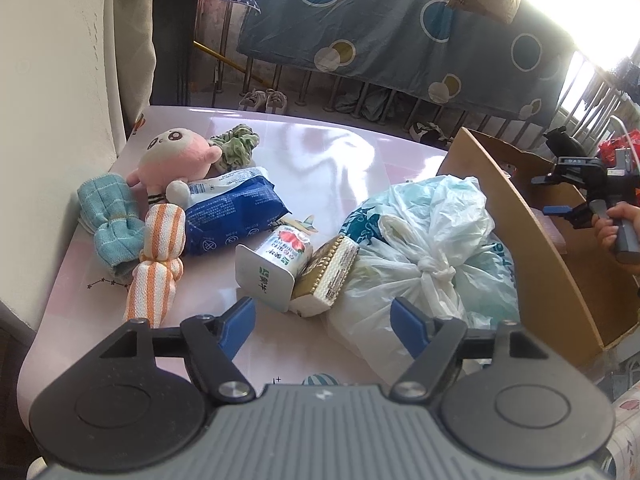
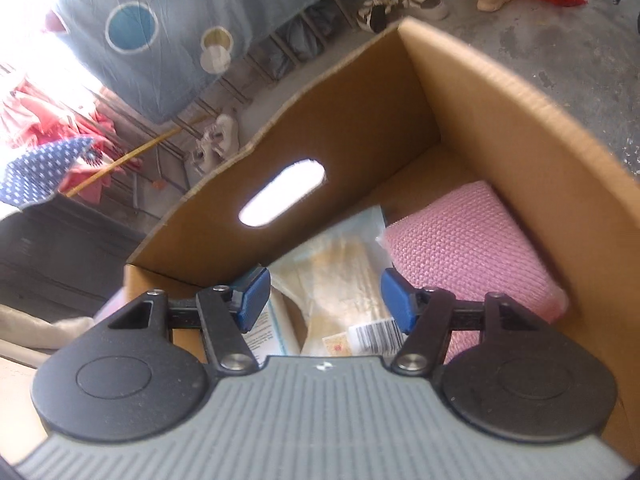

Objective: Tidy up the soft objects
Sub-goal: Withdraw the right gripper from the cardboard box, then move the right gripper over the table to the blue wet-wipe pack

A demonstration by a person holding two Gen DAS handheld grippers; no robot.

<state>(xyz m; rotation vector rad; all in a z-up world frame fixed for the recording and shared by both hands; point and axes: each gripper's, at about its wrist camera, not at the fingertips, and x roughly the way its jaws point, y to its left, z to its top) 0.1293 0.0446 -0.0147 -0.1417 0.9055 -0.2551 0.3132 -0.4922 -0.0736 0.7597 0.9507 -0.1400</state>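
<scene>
Grippers both wide, empty: left gripper (image 1: 324, 320) near bag (image 1: 420, 248), right gripper (image 2: 325, 300) over box (image 2: 500, 92).

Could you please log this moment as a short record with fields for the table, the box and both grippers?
table: pink tabletop with a pink plush toy, blue wipes pack, tied plastic bag
box: cardboard box holding a pink knitted item and a clear packet
left gripper: open, over the table, holding nothing
right gripper: open, above the box, empty
</scene>
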